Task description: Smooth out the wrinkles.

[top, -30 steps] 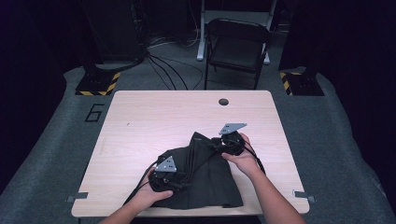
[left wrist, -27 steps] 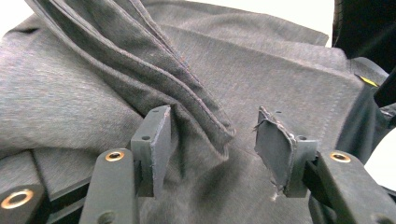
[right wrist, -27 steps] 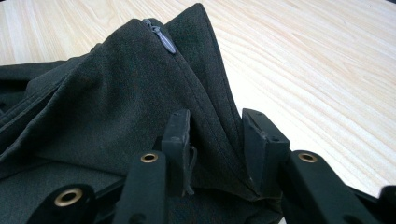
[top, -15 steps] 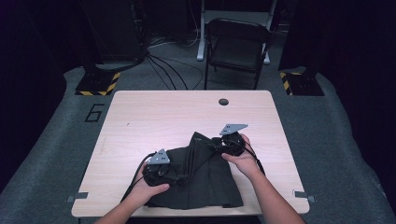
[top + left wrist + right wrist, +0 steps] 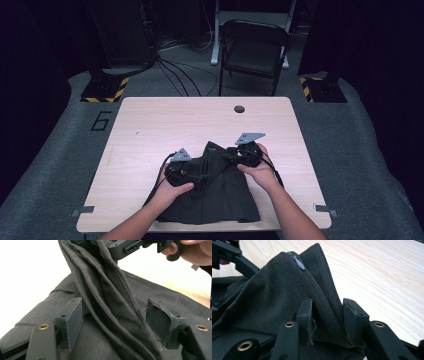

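Item 1, dark garment (image 5: 220, 195): lies on the near half of your table (image 5: 150, 130), between your two hands, lower hem close to the near edge. One ridge of cloth is pulled up off the pile and runs from your left gripper toward your right. In the right gripper view a small grey zip pull (image 5: 298, 262) sits near the peak of that raised fold. No brand tag or label legible on the fabric.

Item 2, left gripper (image 5: 115, 325): jaws have just been opening and now stand wide apart. The ridge of cloth passes between them, but the pads don't press on it; right pad face looks frayed.

Item 3, right gripper (image 5: 327, 312): jaws part-closed on a bunched fold, cloth gathered tight between the pads, so you've got hold of the garment at its far right corner.

Writing: a large "6" (image 5: 101, 121) marked on the grey floor mat, left of the table.

Containers: can't make out any.

Misc: small dark round grommet (image 5: 239, 108) at the table's far edge; folding chair (image 5: 256, 50) beyond it.
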{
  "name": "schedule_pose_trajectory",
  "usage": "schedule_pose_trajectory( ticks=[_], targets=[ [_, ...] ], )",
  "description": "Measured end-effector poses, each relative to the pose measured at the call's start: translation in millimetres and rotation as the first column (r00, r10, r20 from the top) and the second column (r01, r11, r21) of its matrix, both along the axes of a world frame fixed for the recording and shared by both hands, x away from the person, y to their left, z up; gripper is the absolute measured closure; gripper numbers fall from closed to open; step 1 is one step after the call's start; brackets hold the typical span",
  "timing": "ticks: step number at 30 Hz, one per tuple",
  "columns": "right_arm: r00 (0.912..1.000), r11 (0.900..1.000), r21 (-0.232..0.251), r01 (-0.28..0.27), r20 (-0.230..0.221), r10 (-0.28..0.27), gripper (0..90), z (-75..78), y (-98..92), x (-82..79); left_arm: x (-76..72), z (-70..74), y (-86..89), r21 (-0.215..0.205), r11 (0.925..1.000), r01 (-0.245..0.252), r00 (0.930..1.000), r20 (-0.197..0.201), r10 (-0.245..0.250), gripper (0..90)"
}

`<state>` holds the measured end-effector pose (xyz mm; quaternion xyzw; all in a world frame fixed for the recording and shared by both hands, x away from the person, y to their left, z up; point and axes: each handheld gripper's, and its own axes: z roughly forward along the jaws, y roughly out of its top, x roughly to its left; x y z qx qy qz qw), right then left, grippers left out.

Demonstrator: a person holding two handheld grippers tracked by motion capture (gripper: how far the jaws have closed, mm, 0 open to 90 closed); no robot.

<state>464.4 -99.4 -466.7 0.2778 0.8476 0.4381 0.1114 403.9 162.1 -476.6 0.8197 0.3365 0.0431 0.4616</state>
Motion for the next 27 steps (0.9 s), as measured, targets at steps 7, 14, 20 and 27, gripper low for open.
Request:
schedule_pose_trajectory(
  ticks=[7,14,20,27],
  targets=[
    [1.0,1.0,0.001,0.004,0.006,-0.004,59.8,-0.1,1.1,0.3,2.2,-3.1,-18.7,0.009,1.0,0.001,1.0,-0.001,-0.001,26.4],
    [1.0,1.0,0.001,0.002,0.01,-0.002,59.5,0.3,0.7,0.1,3.7,-8.3,-27.0,0.048,0.9986,-0.023,0.9995,0.023,0.022,37.4],
    [1.0,1.0,0.001,0.0,0.007,0.0,59.3,0.8,-0.4,0.2,9.5,-7.3,-24.5,0.022,0.9976,-0.066,0.9978,0.009,0.066,49.6],
    [1.0,1.0,0.001,0.002,0.004,-0.002,58.9,1.5,-0.8,-0.8,10.9,-6.4,-23.1,0.031,0.998,-0.055,0.9979,0.034,0.054,67.7]
  ],
)
